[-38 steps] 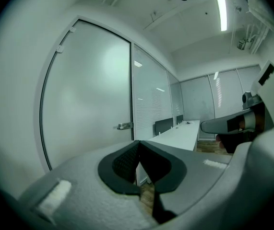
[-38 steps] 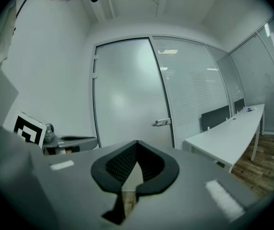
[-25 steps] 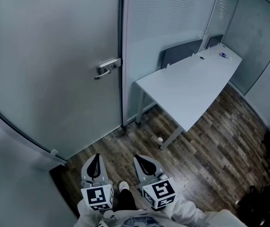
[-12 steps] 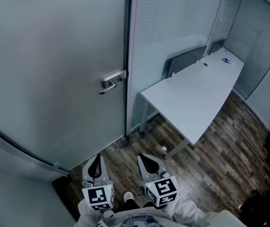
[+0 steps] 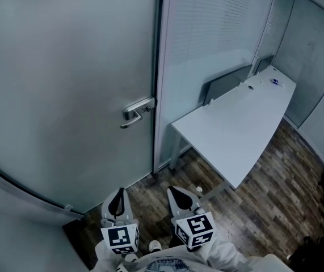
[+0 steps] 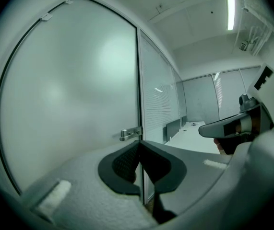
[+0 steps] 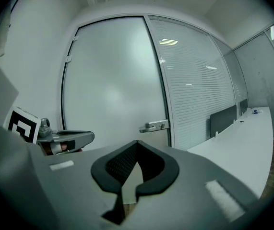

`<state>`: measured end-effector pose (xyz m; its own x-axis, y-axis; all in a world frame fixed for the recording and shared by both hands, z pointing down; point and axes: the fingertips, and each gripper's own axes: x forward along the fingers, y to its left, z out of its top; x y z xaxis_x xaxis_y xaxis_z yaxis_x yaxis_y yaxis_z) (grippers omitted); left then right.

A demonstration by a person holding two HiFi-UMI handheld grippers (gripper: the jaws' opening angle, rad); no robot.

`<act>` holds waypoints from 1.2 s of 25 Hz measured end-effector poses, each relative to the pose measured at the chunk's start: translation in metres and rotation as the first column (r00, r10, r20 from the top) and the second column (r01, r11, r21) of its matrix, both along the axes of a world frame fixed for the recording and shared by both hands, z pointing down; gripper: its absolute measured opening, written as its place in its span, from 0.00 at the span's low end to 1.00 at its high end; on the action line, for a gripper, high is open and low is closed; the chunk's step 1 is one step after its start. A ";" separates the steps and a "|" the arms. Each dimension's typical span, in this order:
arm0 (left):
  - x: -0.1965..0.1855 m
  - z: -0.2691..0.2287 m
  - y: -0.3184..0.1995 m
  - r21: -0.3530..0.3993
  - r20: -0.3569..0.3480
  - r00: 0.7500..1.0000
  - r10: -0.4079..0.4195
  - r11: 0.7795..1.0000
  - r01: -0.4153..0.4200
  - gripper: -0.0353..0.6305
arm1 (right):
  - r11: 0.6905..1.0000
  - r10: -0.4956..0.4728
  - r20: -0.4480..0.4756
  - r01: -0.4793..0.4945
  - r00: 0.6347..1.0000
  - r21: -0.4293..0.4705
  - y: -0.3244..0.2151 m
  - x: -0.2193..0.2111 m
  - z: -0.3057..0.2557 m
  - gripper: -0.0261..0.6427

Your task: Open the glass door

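A frosted glass door (image 5: 65, 95) stands closed ahead, with a metal lever handle (image 5: 134, 113) near its right edge. The same handle (image 6: 129, 133) shows in the left gripper view and the handle (image 7: 154, 126) in the right gripper view, some way ahead of both grippers. My left gripper (image 5: 115, 202) is low in the head view, its jaws together with nothing between them. My right gripper (image 5: 181, 200) is beside it, jaws also together and empty. Neither touches the door.
A frosted glass panel (image 5: 207, 44) with blinds stands right of the door. A long white desk (image 5: 235, 123) runs along it at the right, above a wood-plank floor (image 5: 275, 191). A curved wall (image 5: 14, 231) closes in at the left.
Both grippers and the head view have moved toward the door; the handle sits lower and a little further right in the head view than before. The jaws have stayed together.
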<state>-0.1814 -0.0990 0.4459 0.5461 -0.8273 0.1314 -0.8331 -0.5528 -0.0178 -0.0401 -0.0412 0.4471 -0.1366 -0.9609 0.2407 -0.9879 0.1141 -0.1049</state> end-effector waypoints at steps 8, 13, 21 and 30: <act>0.031 0.006 -0.063 -0.008 0.018 0.996 -0.089 0.996 0.089 0.06 | 0.995 -0.096 0.015 0.096 0.995 0.007 -0.077 0.033 0.004 0.05; 0.060 0.001 -0.106 0.012 0.041 0.989 -0.145 0.989 0.145 0.06 | 0.986 -0.166 0.026 0.166 0.986 0.002 -0.135 0.062 0.003 0.05; 0.065 -0.001 -0.155 -0.016 0.077 0.954 -0.288 0.957 0.290 0.06 | 0.949 -0.312 0.067 0.314 0.948 -0.033 -0.211 0.070 0.006 0.05; 0.076 0.012 -0.182 -0.013 0.079 0.885 -0.459 0.887 0.461 0.06 | 0.879 -0.471 0.077 0.475 0.879 -0.033 -0.257 0.083 0.021 0.05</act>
